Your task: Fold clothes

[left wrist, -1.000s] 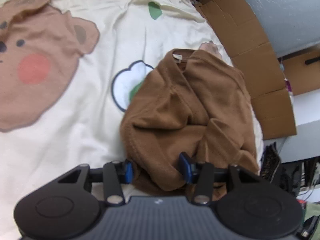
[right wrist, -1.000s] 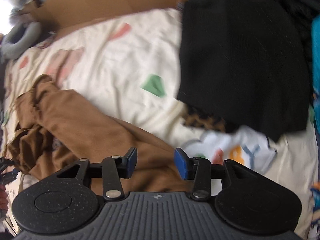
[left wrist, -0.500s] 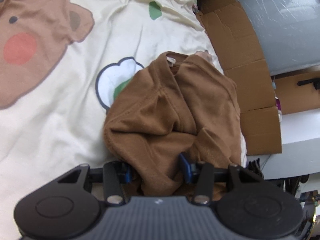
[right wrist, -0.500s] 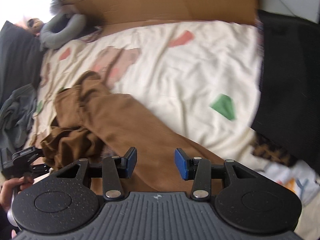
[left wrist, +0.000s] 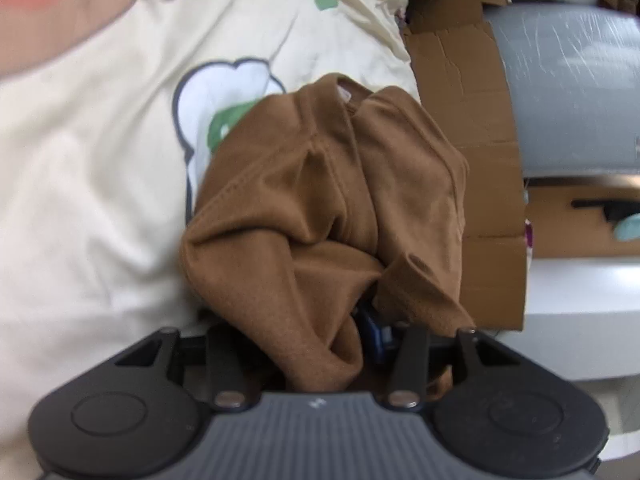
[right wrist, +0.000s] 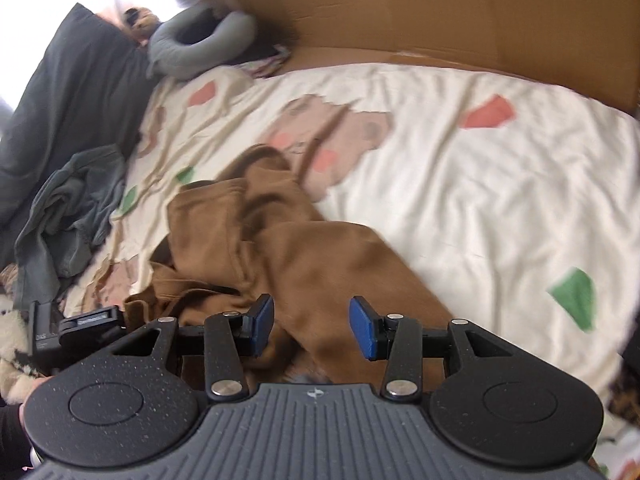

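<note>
Left gripper (left wrist: 312,340): buried in bunched folds of the crumpled brown cotton garment (left wrist: 332,208), one blue pad (left wrist: 374,334) peeking out beside the cloth; clenched or not, cannot tell. Right gripper (right wrist: 311,326): released, blue pads apart, hovering just above the same brown garment (right wrist: 280,240). Garment heaped on the cream cartoon-print bedsheet (right wrist: 460,184), partly covering a white cloud print (left wrist: 216,92). Beyond the garment, flattened brown cardboard (right wrist: 440,24); near it, a grey curved neck pillow (right wrist: 200,52) and dark green crumpled clothing (right wrist: 68,216).
</note>
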The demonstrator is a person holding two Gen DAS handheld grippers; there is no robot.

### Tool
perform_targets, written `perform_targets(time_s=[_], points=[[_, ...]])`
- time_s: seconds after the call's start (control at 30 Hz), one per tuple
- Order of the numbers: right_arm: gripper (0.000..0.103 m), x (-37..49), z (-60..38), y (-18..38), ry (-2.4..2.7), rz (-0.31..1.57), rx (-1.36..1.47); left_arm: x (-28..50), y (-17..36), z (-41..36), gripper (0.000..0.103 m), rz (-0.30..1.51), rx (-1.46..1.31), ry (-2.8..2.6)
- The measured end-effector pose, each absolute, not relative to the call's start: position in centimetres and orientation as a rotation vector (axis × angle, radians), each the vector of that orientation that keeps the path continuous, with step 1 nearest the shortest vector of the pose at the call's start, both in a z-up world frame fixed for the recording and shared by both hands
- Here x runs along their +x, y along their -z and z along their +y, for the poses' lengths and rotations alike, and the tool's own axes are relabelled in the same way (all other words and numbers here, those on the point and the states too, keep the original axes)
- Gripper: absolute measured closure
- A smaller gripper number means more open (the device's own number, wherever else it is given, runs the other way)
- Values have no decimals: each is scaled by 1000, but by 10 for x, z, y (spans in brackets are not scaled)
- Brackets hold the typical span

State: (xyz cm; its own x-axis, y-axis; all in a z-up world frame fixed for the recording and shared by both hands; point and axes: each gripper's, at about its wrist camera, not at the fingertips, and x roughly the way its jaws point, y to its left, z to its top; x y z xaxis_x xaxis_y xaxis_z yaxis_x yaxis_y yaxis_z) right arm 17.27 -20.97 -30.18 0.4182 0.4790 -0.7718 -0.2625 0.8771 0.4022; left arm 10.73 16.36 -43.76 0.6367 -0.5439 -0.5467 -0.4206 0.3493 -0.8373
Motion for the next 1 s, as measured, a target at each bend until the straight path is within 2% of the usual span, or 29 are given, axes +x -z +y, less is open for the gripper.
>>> perform_targets(time_s=[0.2,0.23,0.27,0.33,0.5,0.53,0.57,0.6,0.63,1.0], points=[[54,192,-172,308,-554,1034,205,106,444,155,55,939,-1325,127],[54,195,-165,310,-561,1035,195,106,444,155,59,941,-1326,131],[54,199,-159,312,-571,1039,185,107,445,155,69,943,-1328,135],[54,203,-149,317,-584,1049,166,108,445,154,79,948,-1340,150],[54,209,-134,331,-601,1105,156,103,448,159,90,968,-1344,135],[58,211,-135,334,-594,1116,167,102,448,160,91,972,-1345,132],[66,211,-136,335,-590,1118,166,102,447,161,91,970,-1341,136],[84,211,-138,335,-587,1117,162,102,446,161,92,967,-1337,139],[95,211,-140,335,-585,1115,158,102,443,162,92,966,-1325,141],[98,219,-206,316,-412,1029,209,103,401,192,94,1015,-1009,53]])
